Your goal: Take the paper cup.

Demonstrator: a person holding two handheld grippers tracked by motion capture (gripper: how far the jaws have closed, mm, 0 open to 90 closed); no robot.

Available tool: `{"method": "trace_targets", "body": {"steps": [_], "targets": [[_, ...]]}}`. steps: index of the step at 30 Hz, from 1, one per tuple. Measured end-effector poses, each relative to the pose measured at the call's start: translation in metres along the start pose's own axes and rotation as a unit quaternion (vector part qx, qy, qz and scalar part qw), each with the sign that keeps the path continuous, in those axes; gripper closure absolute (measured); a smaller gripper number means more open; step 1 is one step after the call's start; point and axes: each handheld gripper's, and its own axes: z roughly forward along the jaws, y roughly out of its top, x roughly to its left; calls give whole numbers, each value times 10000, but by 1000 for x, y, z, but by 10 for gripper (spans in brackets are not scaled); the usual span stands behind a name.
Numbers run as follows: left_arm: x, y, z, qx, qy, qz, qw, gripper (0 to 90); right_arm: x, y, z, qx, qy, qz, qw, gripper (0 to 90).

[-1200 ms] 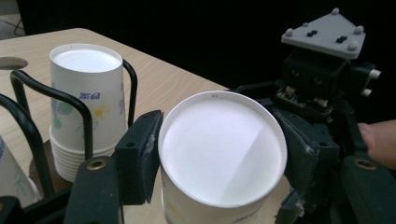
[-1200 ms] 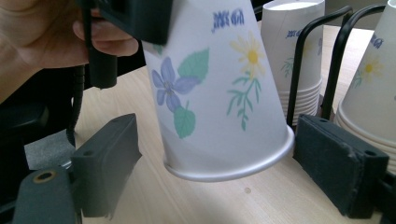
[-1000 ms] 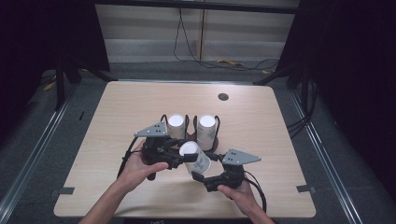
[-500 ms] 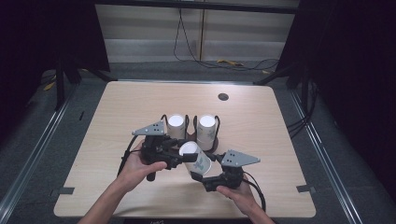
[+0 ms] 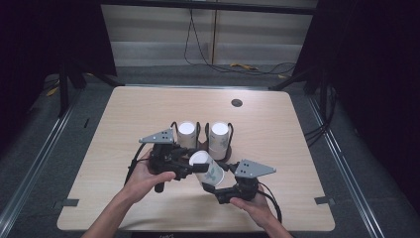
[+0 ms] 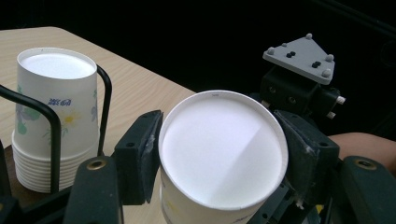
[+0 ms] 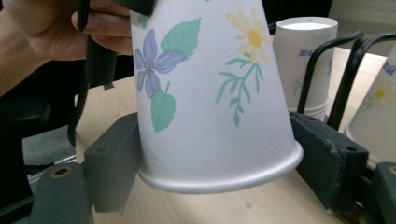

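An inverted flowered paper cup [image 5: 207,168] is held above the surface [image 5: 124,119], left tongs [image 5: 190,167] clamped near its base, right tongs [image 5: 212,187] clamped at its rim; placing it onto a stack in the wire holder [image 5: 200,130] remains

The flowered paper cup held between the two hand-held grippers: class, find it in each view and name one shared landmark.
High view: flowered paper cup at centre, tilted.
Left gripper view: lower centre, white base facing the camera.
Right gripper view: centre, upside down.
Shared landmark: black wire rack.
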Motion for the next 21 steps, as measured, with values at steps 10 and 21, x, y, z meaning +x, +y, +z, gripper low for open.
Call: {"method": "trace_targets", "body": {"steps": [10,21], "targets": [[-1,-1,5,129,-115,-121,9998,355,3,1,4,-17,102,-137,9999,222],[0,-3,6,229,-32,-59,9997,319,1,3,2,182,73,-180,9996,257]]}}
